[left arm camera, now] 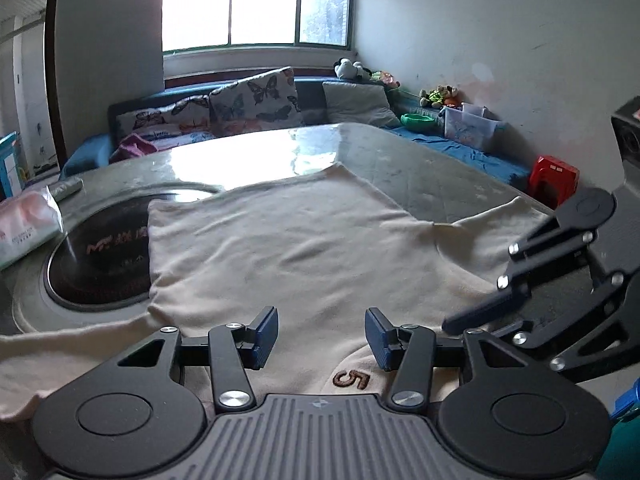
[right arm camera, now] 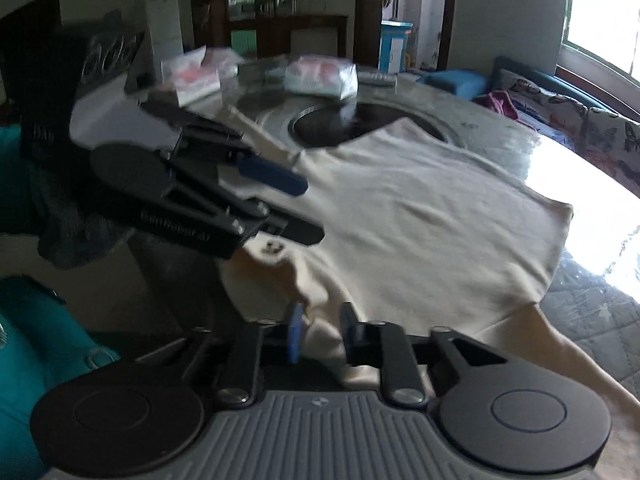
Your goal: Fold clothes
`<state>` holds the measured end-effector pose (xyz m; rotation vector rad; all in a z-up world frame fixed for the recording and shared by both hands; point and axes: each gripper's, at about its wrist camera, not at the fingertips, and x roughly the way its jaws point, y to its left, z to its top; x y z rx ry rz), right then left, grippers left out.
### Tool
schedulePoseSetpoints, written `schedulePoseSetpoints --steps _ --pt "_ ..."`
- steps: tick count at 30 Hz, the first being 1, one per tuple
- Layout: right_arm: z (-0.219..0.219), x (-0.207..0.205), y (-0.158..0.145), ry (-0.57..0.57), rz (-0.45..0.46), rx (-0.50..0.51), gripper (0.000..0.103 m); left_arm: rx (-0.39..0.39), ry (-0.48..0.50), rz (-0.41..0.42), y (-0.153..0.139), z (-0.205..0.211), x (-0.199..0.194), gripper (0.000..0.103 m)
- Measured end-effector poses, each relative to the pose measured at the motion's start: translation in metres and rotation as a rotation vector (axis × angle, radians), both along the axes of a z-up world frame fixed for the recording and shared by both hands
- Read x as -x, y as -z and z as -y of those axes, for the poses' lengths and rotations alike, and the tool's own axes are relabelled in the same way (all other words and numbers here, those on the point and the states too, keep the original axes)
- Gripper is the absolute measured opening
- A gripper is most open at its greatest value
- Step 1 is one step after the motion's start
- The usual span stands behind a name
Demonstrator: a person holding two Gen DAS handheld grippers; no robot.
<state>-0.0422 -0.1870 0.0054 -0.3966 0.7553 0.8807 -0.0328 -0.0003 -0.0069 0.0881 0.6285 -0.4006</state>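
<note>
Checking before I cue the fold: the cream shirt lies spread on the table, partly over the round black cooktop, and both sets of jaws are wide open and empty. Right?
Not quite. The cream shirt does lie spread on the table, partly over the round black cooktop, and the left gripper is open and empty. But the right wrist view shows the right gripper with its jaws nearly closed on a bunched fold of shirt.

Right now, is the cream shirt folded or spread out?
Spread out. The cream shirt lies mostly flat across the table, one sleeve extended, no fold made yet. Its near edge bunches by the right gripper.
</note>
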Motion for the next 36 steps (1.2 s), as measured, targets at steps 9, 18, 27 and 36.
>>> schedulePoseSetpoints --steps 9,18,27,36 --pt "0.018 0.004 -0.016 0.086 0.029 -0.071 0.001 0.014 -0.024 -0.048 0.015 -0.011 -0.002 0.052" --pt "0.014 0.009 0.002 -0.002 -0.065 -0.021 0.003 0.003 -0.014 -0.031 0.007 -0.01 -0.005 0.052" --pt "0.069 -0.017 -0.019 0.278 -0.015 -0.119 0.01 0.045 0.045 0.0 -0.003 0.024 -0.026 0.052" --pt "0.1 -0.068 0.005 0.467 0.024 -0.119 0.01 0.037 0.168 -0.037 0.012 0.073 -0.034 0.052"
